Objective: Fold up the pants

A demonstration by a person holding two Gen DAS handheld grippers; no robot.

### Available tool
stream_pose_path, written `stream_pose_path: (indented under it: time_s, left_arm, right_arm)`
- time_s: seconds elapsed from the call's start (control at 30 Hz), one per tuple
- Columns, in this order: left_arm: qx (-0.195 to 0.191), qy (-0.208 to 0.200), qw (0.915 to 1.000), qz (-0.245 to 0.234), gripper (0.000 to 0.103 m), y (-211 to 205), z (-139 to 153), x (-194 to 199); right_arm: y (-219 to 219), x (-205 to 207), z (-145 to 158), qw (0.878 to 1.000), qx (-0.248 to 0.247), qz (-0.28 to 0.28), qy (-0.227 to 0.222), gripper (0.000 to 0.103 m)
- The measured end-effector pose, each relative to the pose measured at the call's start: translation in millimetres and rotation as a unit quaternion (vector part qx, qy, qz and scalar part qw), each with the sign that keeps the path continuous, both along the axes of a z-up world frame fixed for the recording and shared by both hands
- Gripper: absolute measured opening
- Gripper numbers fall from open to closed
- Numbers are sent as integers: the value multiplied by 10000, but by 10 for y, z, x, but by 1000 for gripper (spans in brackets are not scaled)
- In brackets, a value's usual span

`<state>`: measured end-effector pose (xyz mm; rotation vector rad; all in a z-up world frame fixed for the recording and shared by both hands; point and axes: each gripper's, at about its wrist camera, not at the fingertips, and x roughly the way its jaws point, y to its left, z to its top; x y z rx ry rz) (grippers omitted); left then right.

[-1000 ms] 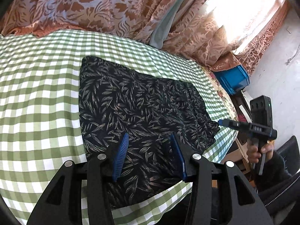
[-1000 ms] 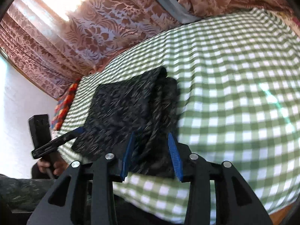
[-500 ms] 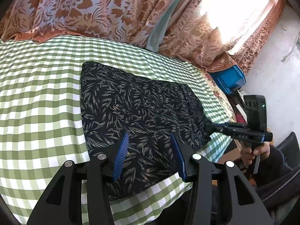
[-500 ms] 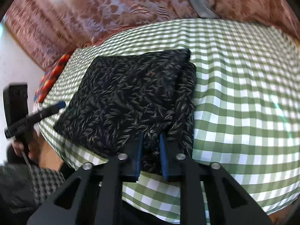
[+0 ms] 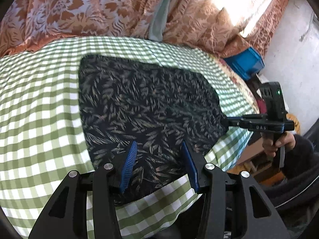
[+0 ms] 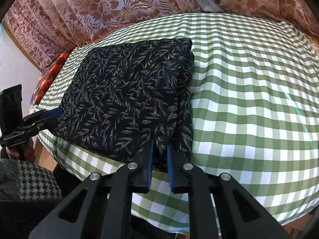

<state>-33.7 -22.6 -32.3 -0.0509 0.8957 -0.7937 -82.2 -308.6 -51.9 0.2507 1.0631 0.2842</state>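
Lying flat on a green-and-white checked bed [image 6: 249, 91], the dark leaf-print pants [image 6: 127, 99] already form a compact, roughly square stack near the bed's front edge. Along the right side of that stack, in the right wrist view, several layers show as a thicker rolled edge.

The right gripper [image 6: 160, 155] has its blue pads drawn narrow on the near corner of the pants, with a pinch of cloth between them. The left gripper [image 5: 158, 155] hangs above the near edge of the stack with its jaws wide apart and nothing held.

The cloth looks thin, light and limp, so it will probably sag and slide when lifted from one point only. A firmer hold would likely come from taking all layers together at a corner or along the thick folded edge, one gripper at each end. The printed cloth may be a little slick, so a shallow pinch could let the lower layers slip out and undo the fold.

A blue plastic bin [image 5: 244, 63] sits beyond the far corner of the bed, under floral curtains [image 5: 79, 10]; what is in it cannot be seen from this angle.
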Motion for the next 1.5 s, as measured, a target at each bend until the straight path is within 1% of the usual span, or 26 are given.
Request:
stream_pose_path:
  time_s: [0.03, 0.07, 0.13, 0.17, 0.2, 0.27, 0.3, 0.4, 0.5, 0.6, 0.7, 0.93, 1.0, 1.07, 1.13, 1.2, 1.23, 1.3, 1.33, 1.37, 1.4, 1.43, 1.5]
  left_arm:
    - [31, -111, 9999, 127, 46, 30, 58, 11]
    - [54, -197, 9996, 213, 46, 50, 90, 25]
    - [121, -350, 9983, 445, 46, 98, 156, 77]
    - [241, -419, 9966, 663, 54, 114, 184, 134]
    - [335, -460, 9950, 815, 59, 114, 197, 185]
    - [511, -497, 9906, 1166, 61, 98, 204, 309]
    - [594, -460, 9886, 1307, 61, 93, 195, 369]
    - [715, -439, 9853, 1490, 61, 31, 187, 467]
    - [916, -533, 9834, 1474, 61, -76, 165, 491]
    - [1002, -508, 9832, 1436, 61, -128, 110, 516]
    - [1062, -461, 9833, 1406, 61, -173, 46, 546]
    - [1192, -277, 9831, 1358, 61, -251, -141, 551]
    - [1223, -301, 9826, 1363, 61, -270, -183, 524]
    - [1234, -332, 9823, 1371, 61, -282, -212, 499]
    - [1192, -323, 9825, 1395, 61, -272, -251, 478]
    - [1108, -347, 9836, 1382, 61, -240, -256, 463]
    - [972, -326, 9854, 1362, 61, -186, -241, 463]
    - [631, -201, 9880, 1396, 67, -43, -203, 495]
    - [501, -165, 9879, 1457, 73, 23, -186, 511]
    - [304, -112, 9872, 1559, 74, 137, -166, 546]
    - [149, -32, 9868, 1610, 74, 219, -160, 583]
    - [-56, 138, 9862, 1649, 74, 315, -170, 643]
    - [-355, 382, 9846, 1667, 74, 408, -209, 725]
  right_arm:
    - [-11, 0, 54, 9999, -112, -44, -46, 34]
    - [-31, 9, 144, 9996, -198, -106, -149, 46]
    - [-47, 29, 298, 9992, -98, -147, -361, 45]
    - [-45, 59, 378, 9986, -27, -185, -489, 46]
    - [-17, 114, 461, 9978, 65, -214, -627, 47]
    - [63, 236, 557, 9956, 227, -322, -845, 59]
    - [144, 357, 569, 9943, 376, -406, -907, 61]
    - [315, 638, 519, 9936, 428, -590, -865, 62]
    - [400, 876, 414, 9924, 499, -820, -772, 62]
    - [357, 1037, 272, 9914, 442, -1055, -643, 62]
    - [325, 1110, 172, 9906, 186, -1220, -595, 62]
    - [321, 1137, -37, 9906, 30, -1244, -574, 60]
    - [292, 1128, -94, 9901, 125, -1271, -584, 60]
    - [262, 1108, -134, 9888, 307, -1333, -603, 55]
    - [187, 1060, -175, 9869, 489, -1396, -646, 49]
    - [139, 1025, -157, 9856, 672, -1408, -652, 48]
    - [122, 1010, -133, 9854, 743, -1394, -629, 48]
    - [106, 996, -107, 9852, 802, -1385, -619, 48]
    - [57, 962, -52, 9841, 950, -1375, -603, 51]
    - [25, 933, -16, 9833, 1035, -1366, -610, 64]
    - [-14, 892, 35, 9822, 1126, -1358, -649, 70]
    - [-72, 814, 100, 9808, 1143, -1389, -755, 74]
    - [-157, 716, 154, 9808, 1200, -1318, -789, 75]
